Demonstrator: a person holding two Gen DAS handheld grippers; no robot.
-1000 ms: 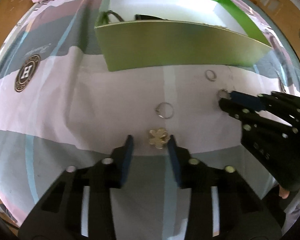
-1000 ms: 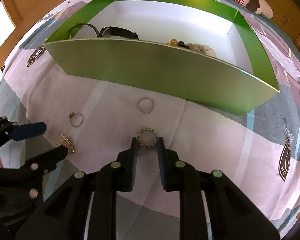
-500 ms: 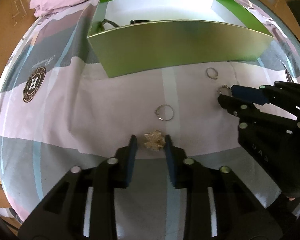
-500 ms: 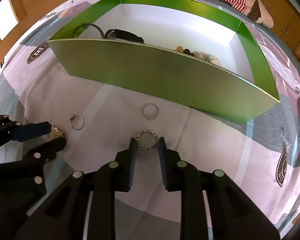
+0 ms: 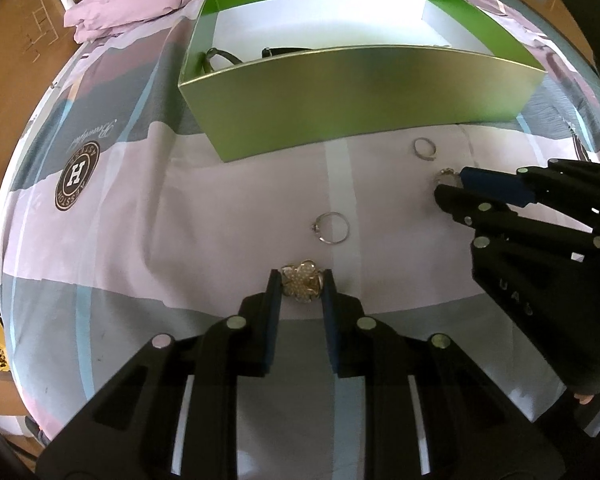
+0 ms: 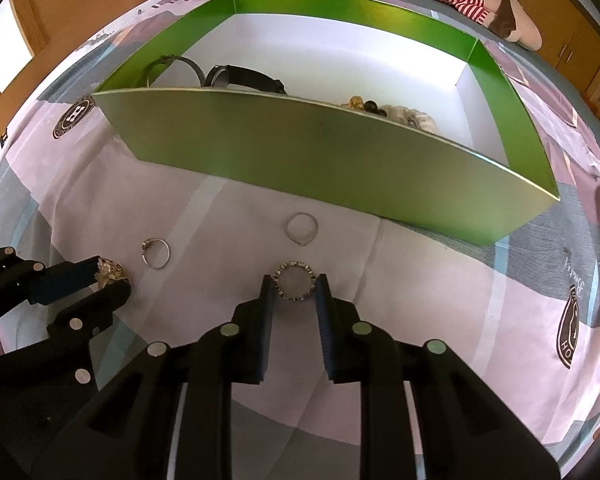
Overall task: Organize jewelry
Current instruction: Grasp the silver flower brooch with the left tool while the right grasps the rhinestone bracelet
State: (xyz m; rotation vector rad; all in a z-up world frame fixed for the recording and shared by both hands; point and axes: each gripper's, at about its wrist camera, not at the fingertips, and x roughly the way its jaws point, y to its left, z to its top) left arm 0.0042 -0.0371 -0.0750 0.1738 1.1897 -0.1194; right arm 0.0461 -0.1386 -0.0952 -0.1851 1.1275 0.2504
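Two grippers work over a pink-and-grey bedsheet (image 5: 228, 208), each pinching one piece of jewelry.

L gripper (image 5: 301, 286): jaws closed onto the gold flower brooch (image 5: 302, 283), pads pressing it from both sides, right at the fingertips. Brooch sits at sheet level, on the boundary between a pink patch and a grey one. From the right wrist cam the same gripper (image 6: 110, 280) comes in from the left edge w/ the brooch (image 6: 109, 273) clamped at its tip.

R gripper (image 6: 294, 289): jaws closed on a stone-set band ring (image 6: 294, 286), ring lying flat between the two tips, both pads touching its rim. From the left wrist cam that gripper (image 5: 449, 184) enters from the right w/ the ring (image 5: 446, 176) at its tips, only partly visible.

Loose items: a silver ring w/ small setting (image 5: 332, 228) lies on the sheet just ahead of the L gripper, clear of it. Another thin silver ring (image 6: 301, 229) lies just ahead of the R gripper, between it & the box, untouched.

Green box (image 6: 300, 148) w/ white inside stands beyond both rings, open top. Inside, near the front wall: a dark watch (image 6: 244, 78) and a strap loop (image 6: 176, 65) toward the left, a cluster of gold, dark & pale pieces (image 6: 388, 114) toward the right. A gloved hand (image 5: 556, 312) carries the R gripper.
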